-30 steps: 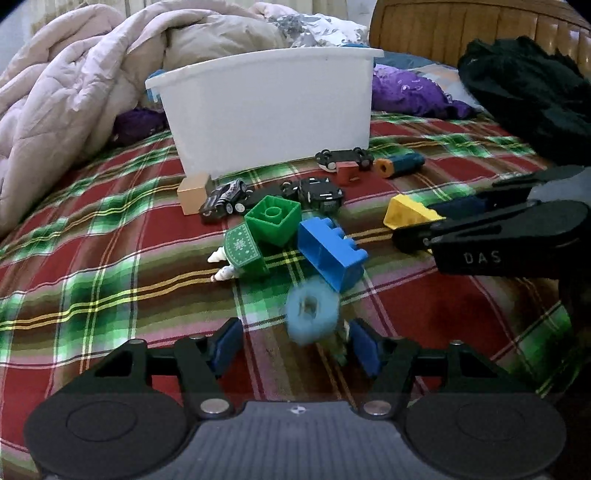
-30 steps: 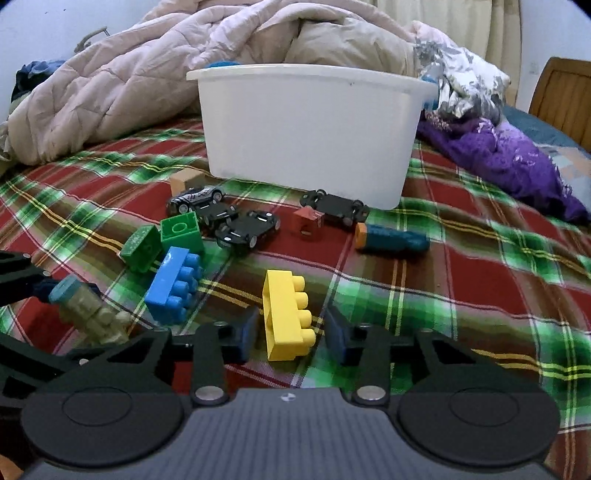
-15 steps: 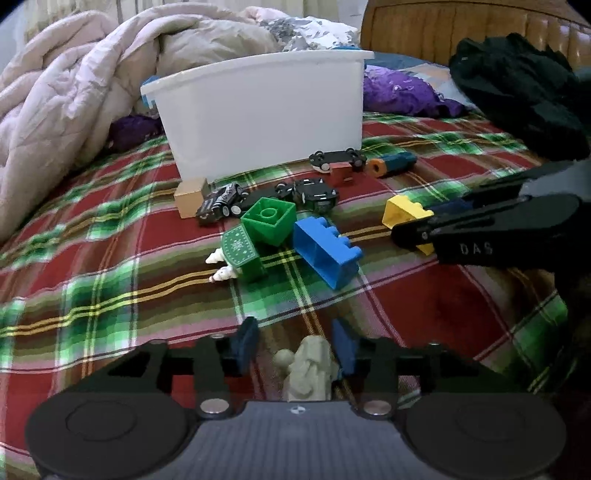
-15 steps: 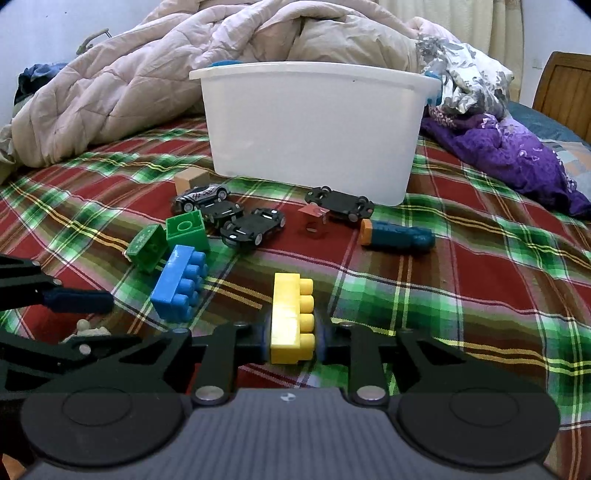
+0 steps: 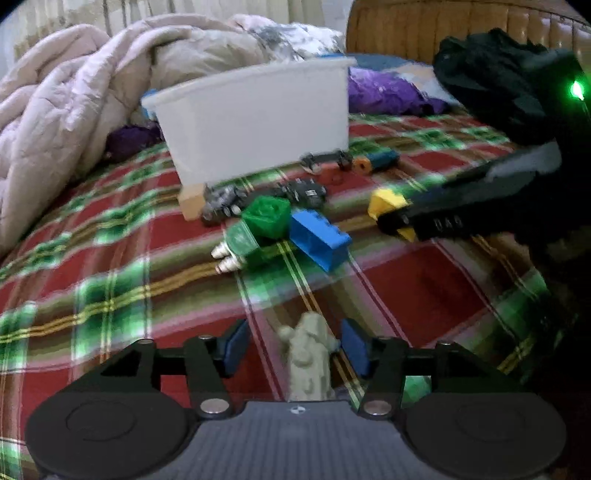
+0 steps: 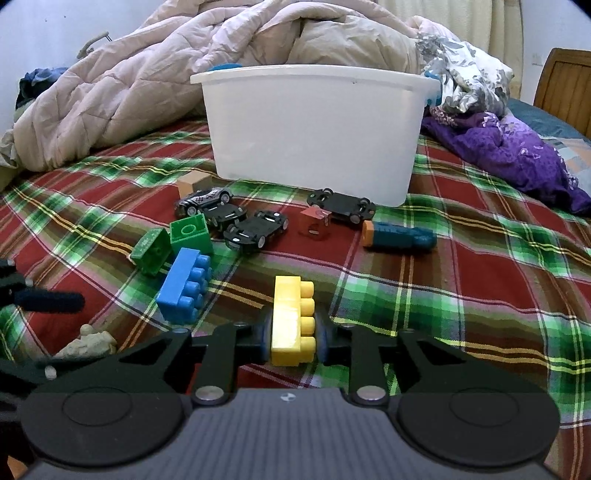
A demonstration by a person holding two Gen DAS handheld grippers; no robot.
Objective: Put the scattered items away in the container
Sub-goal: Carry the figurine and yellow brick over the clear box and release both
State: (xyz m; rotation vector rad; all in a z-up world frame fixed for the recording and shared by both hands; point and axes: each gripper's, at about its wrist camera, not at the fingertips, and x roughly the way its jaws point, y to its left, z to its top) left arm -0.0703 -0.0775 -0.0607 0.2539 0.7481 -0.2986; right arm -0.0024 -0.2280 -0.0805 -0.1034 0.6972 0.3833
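clamping yellow brick (image 6: 292, 325): right gripper (image 6: 293, 338). left gripper (image 5: 293, 347) spread wide around pale figurine (image 5: 308, 358), pads apart from it.

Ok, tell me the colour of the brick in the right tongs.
Yellow brick, clearest in the right wrist view.

A red-and-green plaid bedspread (image 6: 461, 266) covers the bed across the lower and middle field of both views. A rumpled pale pink quilt (image 6: 155, 85) is heaped from 9 to 12 o'clock in the right wrist view, with a grey floral cloth (image 6: 469, 77) at 1 o'clock and a purple floral garment (image 6: 509, 155) at 2 o'clock. In the left wrist view, a wooden headboard (image 5: 424, 26) stands at 1 o'clock, with a black garment (image 5: 498, 85) bunched below it at 2 o'clock.
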